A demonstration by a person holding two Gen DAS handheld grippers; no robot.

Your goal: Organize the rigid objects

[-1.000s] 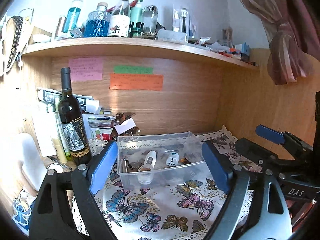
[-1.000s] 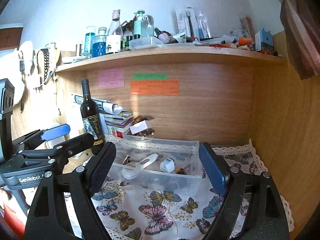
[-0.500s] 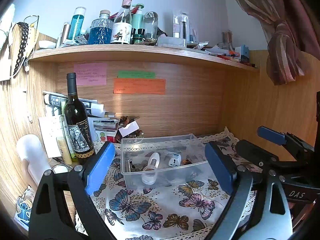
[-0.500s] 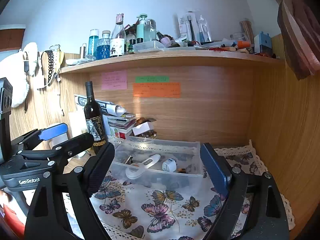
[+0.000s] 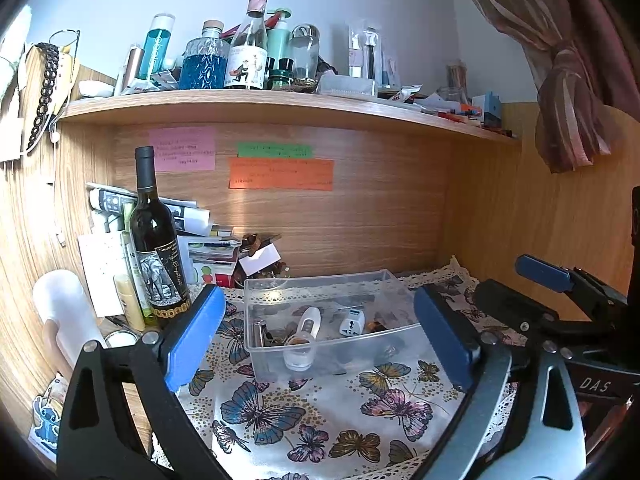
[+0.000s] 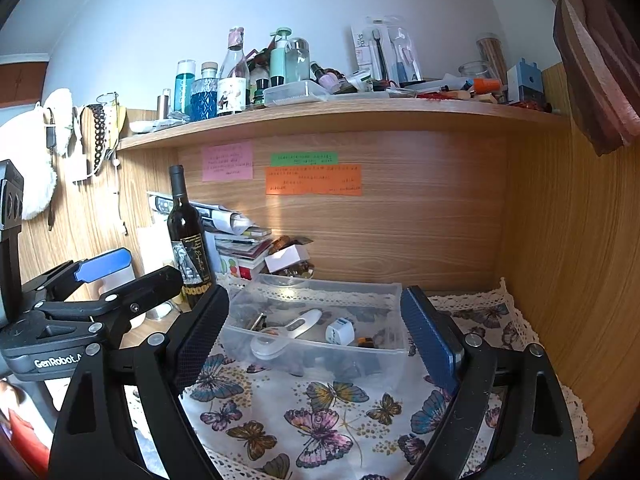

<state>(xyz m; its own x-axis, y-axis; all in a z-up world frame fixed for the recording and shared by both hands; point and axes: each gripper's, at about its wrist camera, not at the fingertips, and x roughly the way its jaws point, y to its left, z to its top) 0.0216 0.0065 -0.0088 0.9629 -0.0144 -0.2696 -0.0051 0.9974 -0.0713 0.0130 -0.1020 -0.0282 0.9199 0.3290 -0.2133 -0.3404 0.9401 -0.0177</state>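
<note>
A clear plastic bin (image 5: 390,280) (image 6: 384,292) stands on a butterfly-print cloth (image 5: 320,412) (image 6: 320,412) in a wooden desk nook. Inside lie a white thermometer-like device (image 5: 306,326) (image 6: 292,330), a white plug adapter (image 5: 352,326) (image 6: 340,330) and small dark items. My left gripper (image 5: 320,338) is open and empty, held back from the bin's near wall. My right gripper (image 6: 316,336) is open and empty, also short of the bin. Each gripper shows at the edge of the other's view.
A dark wine bottle (image 5: 158,248) (image 6: 188,240) stands left of the bin beside stacked papers and boxes (image 5: 208,240). A white cylinder (image 5: 66,312) stands at far left. The shelf (image 5: 280,106) above holds several bottles. Wooden walls close the back and right.
Both grippers have drawn back and risen a little from the bin, which now looks smaller and lower in both views. Both stay open and empty.
</note>
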